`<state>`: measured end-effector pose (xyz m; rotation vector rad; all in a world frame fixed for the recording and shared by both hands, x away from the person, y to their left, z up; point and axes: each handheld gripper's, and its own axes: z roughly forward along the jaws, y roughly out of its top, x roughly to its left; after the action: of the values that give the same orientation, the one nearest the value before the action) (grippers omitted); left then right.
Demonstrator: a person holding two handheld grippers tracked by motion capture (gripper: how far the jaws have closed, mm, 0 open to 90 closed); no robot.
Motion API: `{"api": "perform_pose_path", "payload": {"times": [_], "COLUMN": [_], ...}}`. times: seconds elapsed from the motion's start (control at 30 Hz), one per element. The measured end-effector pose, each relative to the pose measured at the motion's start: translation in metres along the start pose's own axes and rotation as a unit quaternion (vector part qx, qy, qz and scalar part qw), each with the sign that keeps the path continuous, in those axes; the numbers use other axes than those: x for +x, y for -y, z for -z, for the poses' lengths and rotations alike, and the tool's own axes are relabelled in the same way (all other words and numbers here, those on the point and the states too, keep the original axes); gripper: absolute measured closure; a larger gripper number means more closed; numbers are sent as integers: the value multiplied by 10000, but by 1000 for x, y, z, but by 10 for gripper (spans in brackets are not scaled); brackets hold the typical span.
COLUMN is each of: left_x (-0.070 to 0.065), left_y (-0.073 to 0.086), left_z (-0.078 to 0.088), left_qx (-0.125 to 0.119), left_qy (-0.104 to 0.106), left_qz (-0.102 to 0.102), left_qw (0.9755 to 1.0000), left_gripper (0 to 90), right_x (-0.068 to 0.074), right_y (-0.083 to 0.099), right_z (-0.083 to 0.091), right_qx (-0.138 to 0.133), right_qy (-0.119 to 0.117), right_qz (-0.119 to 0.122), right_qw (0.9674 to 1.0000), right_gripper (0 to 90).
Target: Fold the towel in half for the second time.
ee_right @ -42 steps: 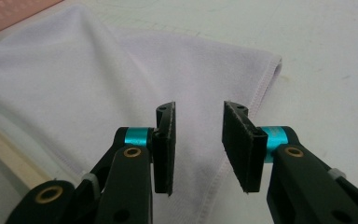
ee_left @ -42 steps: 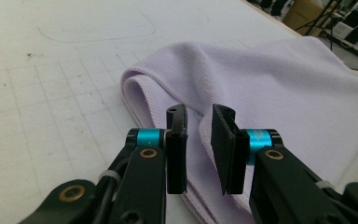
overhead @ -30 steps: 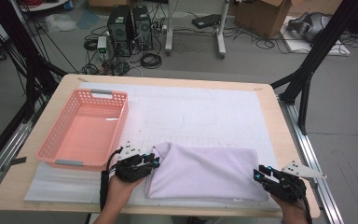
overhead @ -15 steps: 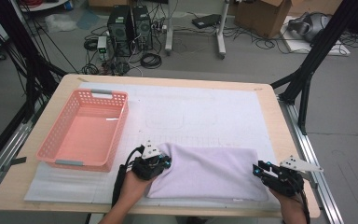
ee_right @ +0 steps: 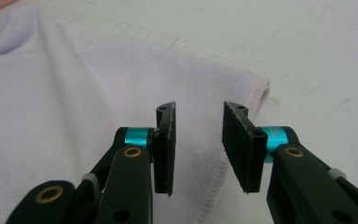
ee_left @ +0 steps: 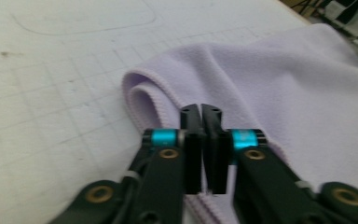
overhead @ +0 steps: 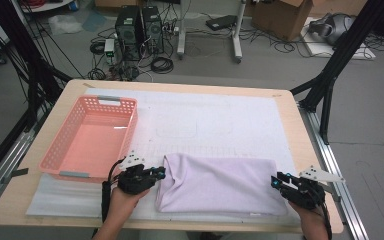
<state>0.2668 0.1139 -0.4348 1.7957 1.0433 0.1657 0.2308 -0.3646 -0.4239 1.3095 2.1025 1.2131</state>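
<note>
Folding work is sitting at the grasp stage; a folded lilac fleece cloth [overhead: 215,184] is lying flat on the near half of the worktop [overhead: 300,130], long side running left to right, its left end a rolled fold beside the basket.

Left gripper [overhead: 156,173] is meeting that rolled left end; in the left gripper view its jaws are standing almost together, only a thin slit between them, having just been closing and then easing a little; cloth [ee_left: 270,88] is lying under and beyond the tips, and I cannot tell whether any of it is pinched.

Right gripper [overhead: 278,181] is waiting at the cloth's right end; in the right gripper view its jaws are standing apart above the stitched hem [ee_right: 214,186], gripping nothing.

Judgement: both ends are being lined up for a lift or another fold; the next move is calling for the right jaws to drop and close over the hem, and for the left to take a sure bite of the fold before either hand is raised.

Surface: a white gridded mat [overhead: 240,120] is covering the pale wooden worktop; an empty salmon-pink slotted plastic basket [overhead: 92,142] is standing at the left, apart from the cloth.

Room: grey floor, black computer towers [overhead: 140,25], loose cables, a cardboard box [overhead: 280,12], black frame legs.
</note>
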Motion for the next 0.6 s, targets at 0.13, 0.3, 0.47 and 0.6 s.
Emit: {"api": "perform_pose_path", "payload": {"times": [0.13, 0.3, 0.47, 0.6], "left_x": [-9, -20, -25, -16], "left_y": [-2, 1, 3, 3], "left_z": [-19, -40, -33, -13], "left_qx": [192, 493, 398, 330], "left_qy": [55, -60, -244, -211], "left_qz": [-58, -337, -599, -470], "left_qw": [9998, 9982, 9971, 9981], "left_gripper": [583, 520, 831, 876], "right_x": [3, 4, 5, 5], "right_y": [-2, -2, 0, 4], "right_z": [-4, -4, -7, -13], "right_qx": [7, 44, 157, 361], "right_qy": [-40, -46, -53, 201], "right_qz": [35, 44, 59, 88], "right_qw": [10000, 10000, 9998, 9991], "right_gripper": [645, 644, 649, 582]}}
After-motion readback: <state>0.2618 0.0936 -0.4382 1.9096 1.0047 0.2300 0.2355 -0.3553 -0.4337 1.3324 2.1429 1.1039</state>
